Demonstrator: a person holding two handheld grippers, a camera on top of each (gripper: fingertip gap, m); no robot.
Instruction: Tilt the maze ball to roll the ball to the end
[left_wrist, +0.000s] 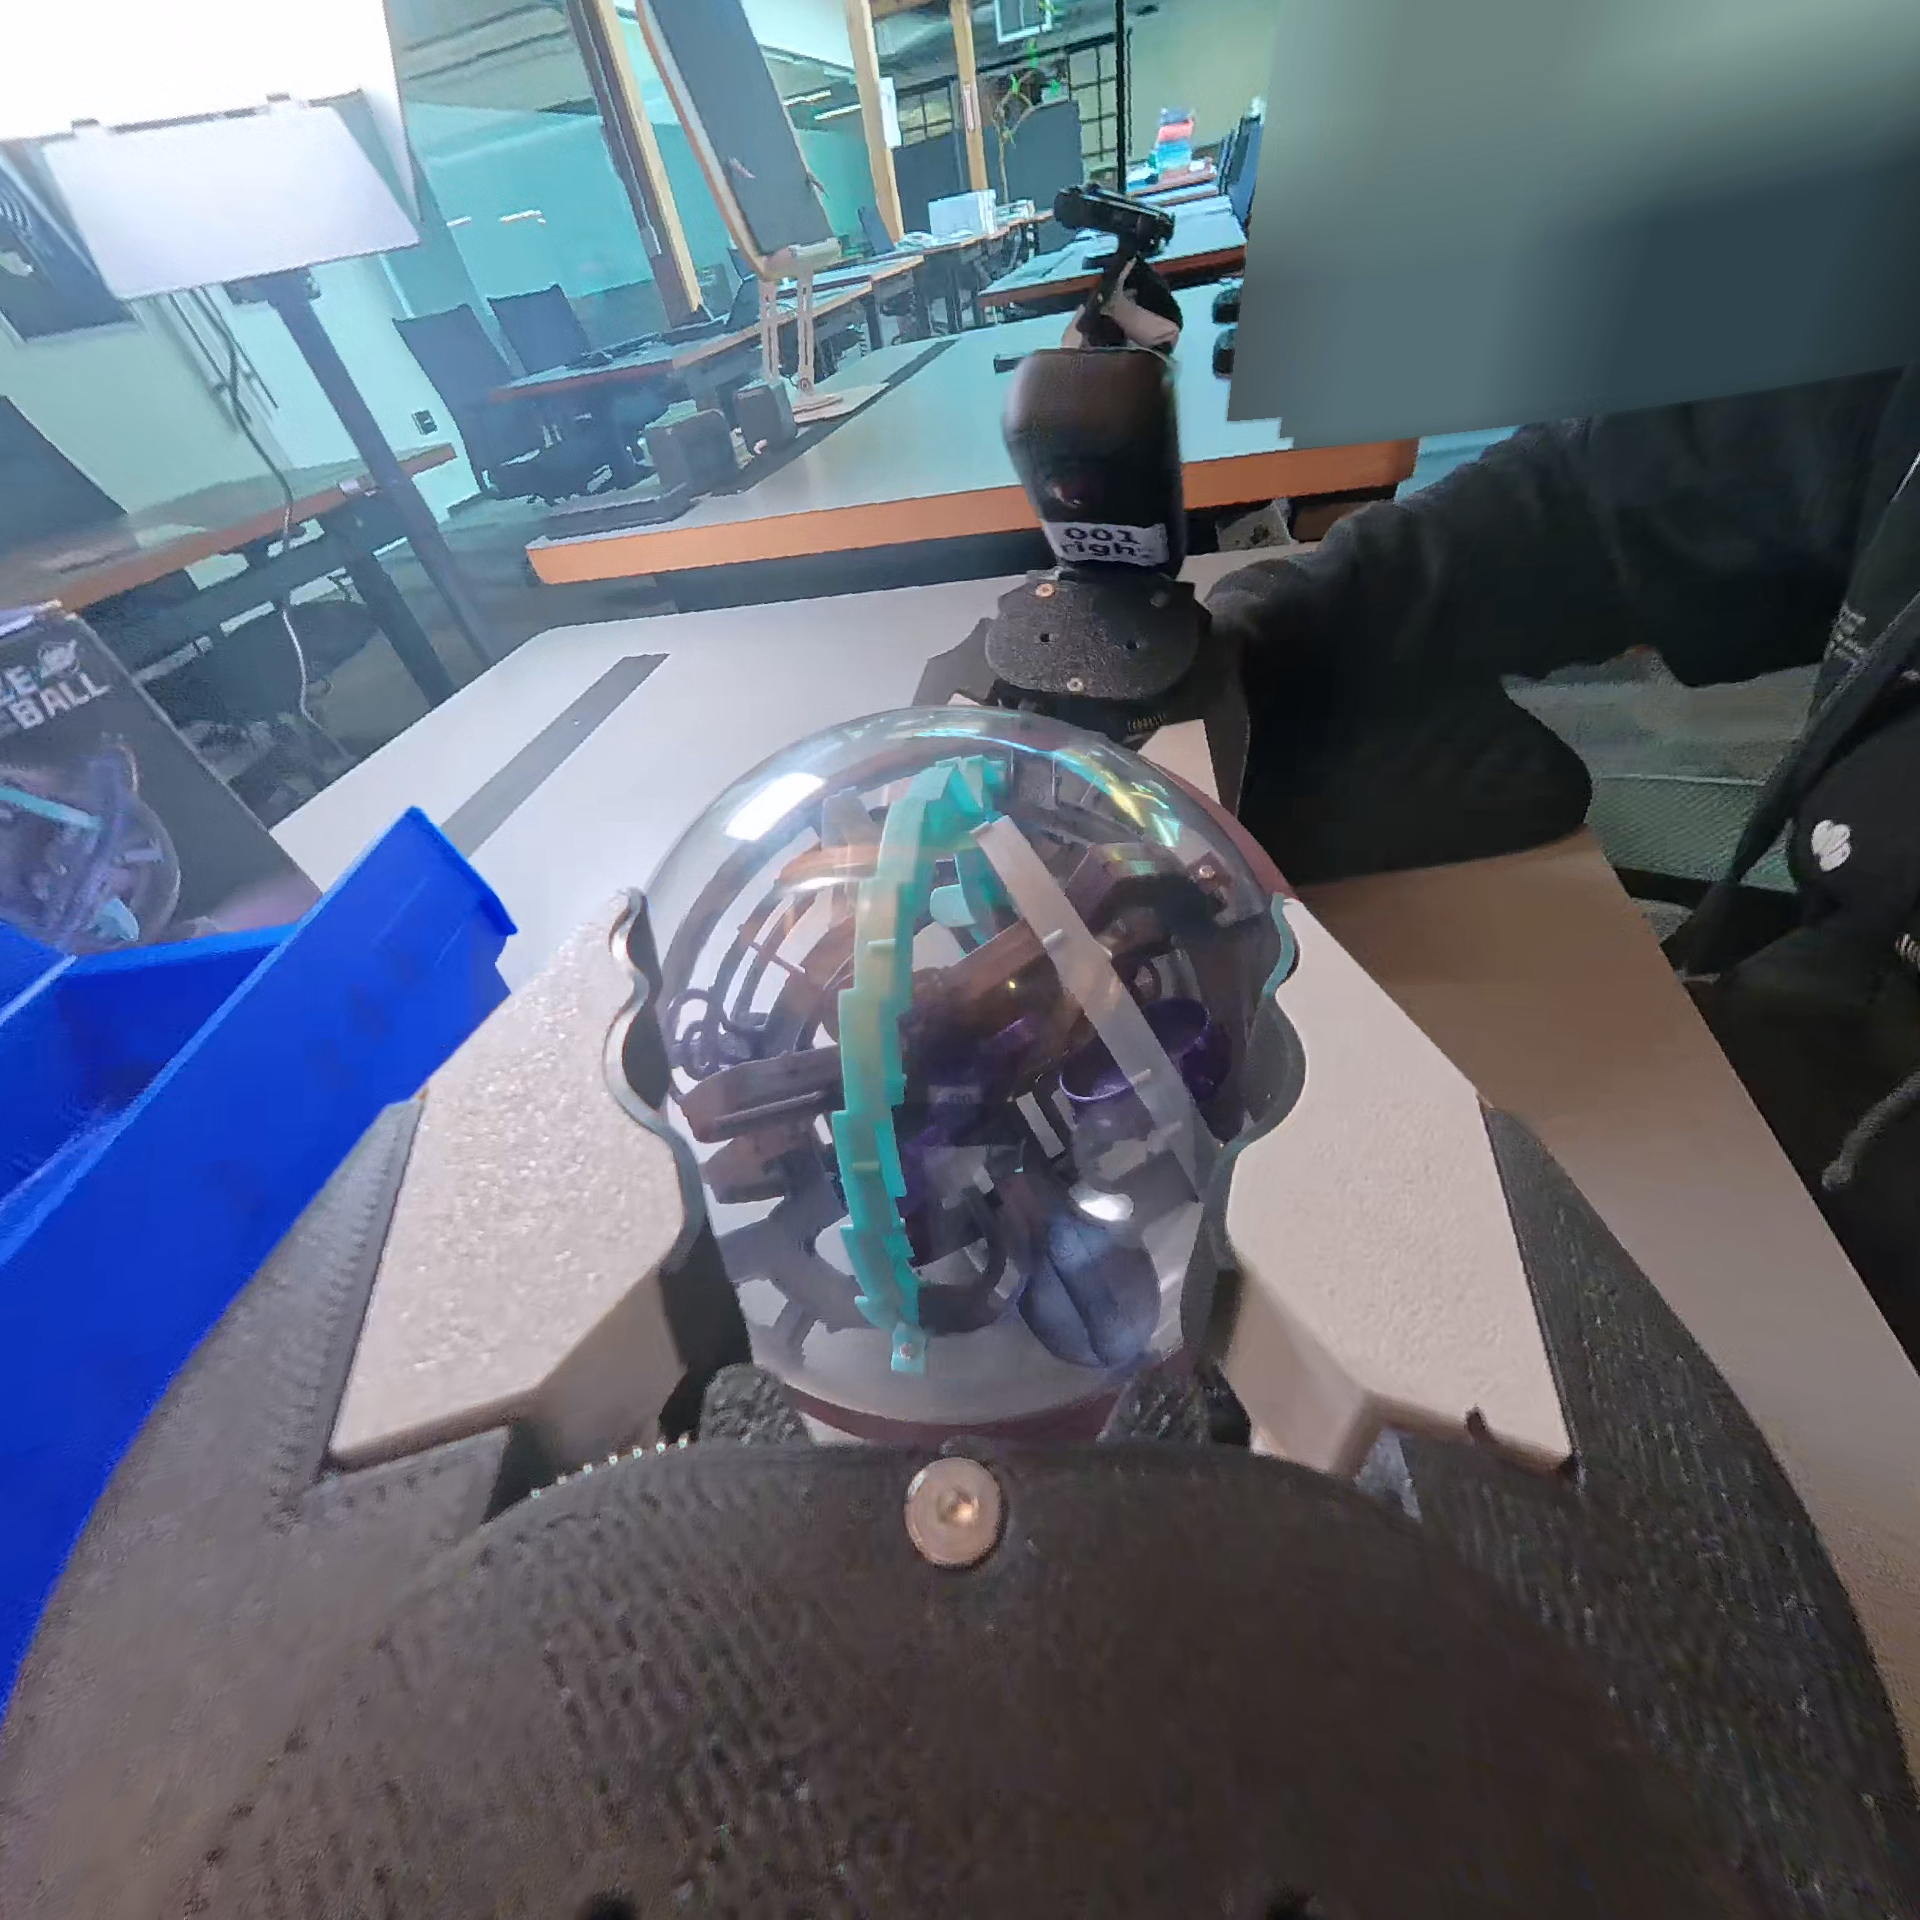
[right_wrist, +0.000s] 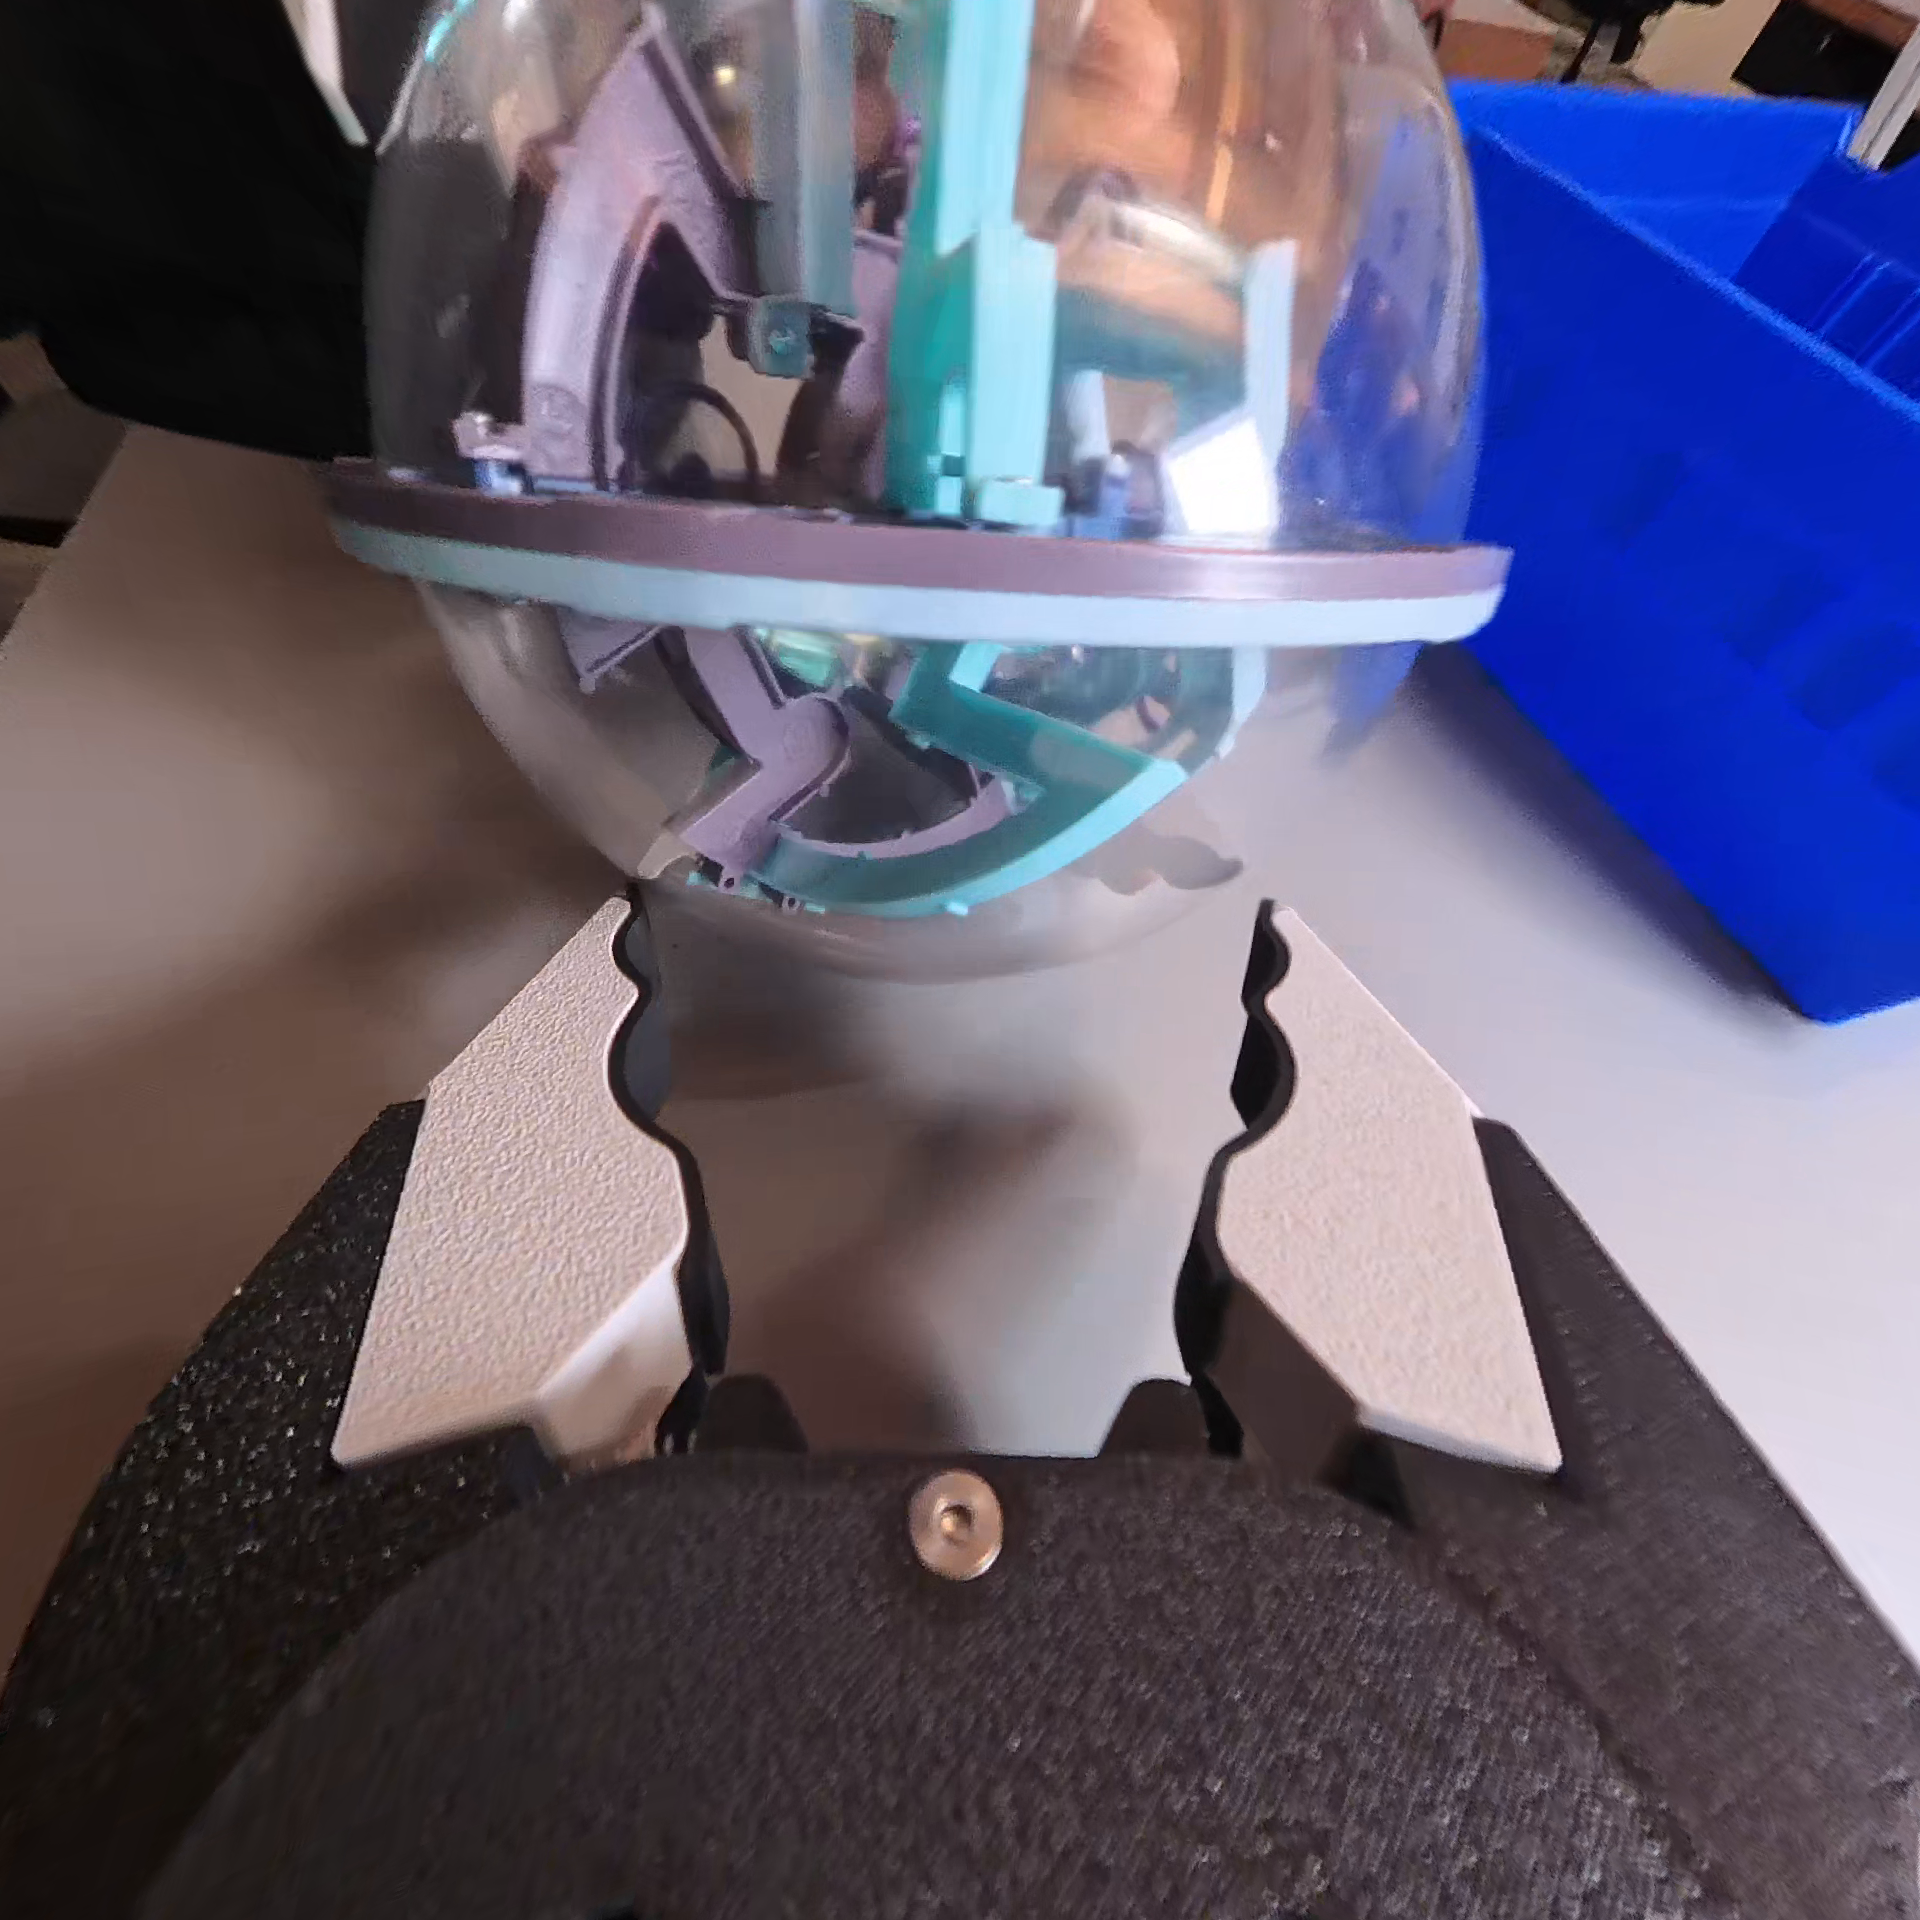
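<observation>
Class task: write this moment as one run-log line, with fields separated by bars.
left tool: around maze ball | right tool: open, empty, beneath the sphere | blue bin: beside sphere | small ball's position: cannot tell

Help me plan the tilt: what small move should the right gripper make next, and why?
Probably ease the right gripper forward around the maze ball. Its fingers are spread with bare table between them, just short of the sphere, which sits between the left gripper's fingers.

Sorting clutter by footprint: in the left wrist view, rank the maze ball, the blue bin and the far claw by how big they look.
1. Maze ball and blue bin: alike in picture area, and the bin is cut off by the edge, so unranked.
2. Far claw: smallest, though it sits farther from the camera.
</observation>
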